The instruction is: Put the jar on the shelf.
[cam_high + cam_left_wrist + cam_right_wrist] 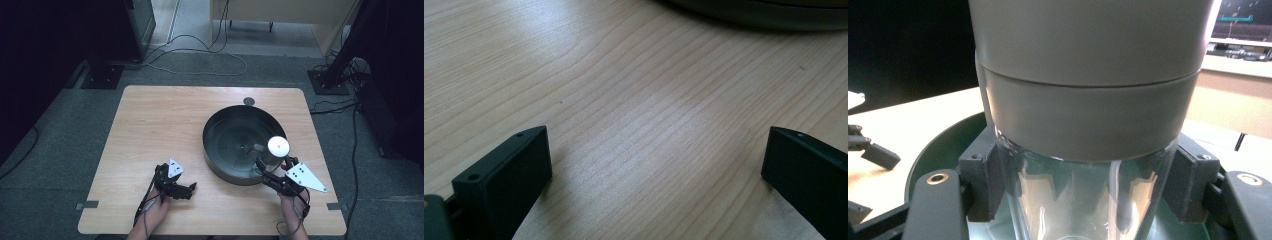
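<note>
We see the right claw [270, 170] clamped on a clear glass jar [1083, 200] just below its wide grey lid [278, 146], one black jaw pressed to each side of the glass, as the right gripper view makes plain. The jar stands upright in that grip, over the near right part of a large round dark green basin [220, 145]; whether its base touches the basin floor we cannot tell. From the high view the right hand [292, 212] comes in at the bottom edge, the grey three-cornered plate [305, 176] on top of its claw lying just outside the basin's rim. The left claw [186, 190] rests low on the pale wooden surface [150, 125], its jaws spread wide apart with nothing between them, bare wood grain showing between the two in the left gripper view and the basin's outer wall [764, 12] across the top of that view. The left hand [152, 212] lies near the front edge, well apart from the basin. Beyond the surface, cables [200, 60] trail over a grey carpeted floor [60, 130].
</note>
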Available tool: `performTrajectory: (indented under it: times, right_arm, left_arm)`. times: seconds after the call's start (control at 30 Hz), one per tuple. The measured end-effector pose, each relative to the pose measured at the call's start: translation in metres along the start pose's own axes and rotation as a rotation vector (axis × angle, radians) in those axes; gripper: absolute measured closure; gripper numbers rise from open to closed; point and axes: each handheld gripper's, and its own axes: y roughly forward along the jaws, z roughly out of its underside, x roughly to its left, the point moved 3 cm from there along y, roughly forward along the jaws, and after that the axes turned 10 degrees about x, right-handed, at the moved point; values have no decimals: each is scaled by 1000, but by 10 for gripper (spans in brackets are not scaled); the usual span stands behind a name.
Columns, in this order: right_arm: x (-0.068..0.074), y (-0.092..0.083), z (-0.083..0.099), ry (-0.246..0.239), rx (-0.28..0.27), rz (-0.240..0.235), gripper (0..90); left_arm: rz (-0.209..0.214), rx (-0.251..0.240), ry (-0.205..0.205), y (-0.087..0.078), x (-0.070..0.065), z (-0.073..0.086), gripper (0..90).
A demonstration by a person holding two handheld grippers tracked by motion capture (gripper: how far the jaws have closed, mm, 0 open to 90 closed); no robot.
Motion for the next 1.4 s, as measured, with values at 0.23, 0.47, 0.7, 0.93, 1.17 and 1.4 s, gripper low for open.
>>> performTrajectory:
  times: [0.23, 0.47, 0.7, 0.93, 1.17, 1.4]
  right_arm:
    - [1, 5, 6, -3, 49, -14, 304]
    - [0, 10, 11, 10, 91, -23, 304]
    - [-3, 13, 16, 50, 122, -42, 303]
    - [-5, 13, 17, 51, 124, -50, 303]
    - [-4, 13, 17, 61, 127, -42, 299]
    - [-4, 12, 17, 63, 146, -54, 279]
  left_arm:
    - [0, 0, 0, 0, 0, 0, 0]
    - [0, 1, 1, 0, 0, 0, 0]
    - [0, 1, 0, 0, 0, 0, 0]
    - [0, 0, 0, 0, 0, 0, 0]
    - [0, 0, 0, 0, 0, 0, 0]
    - [0, 0, 0, 0, 0, 0, 0]
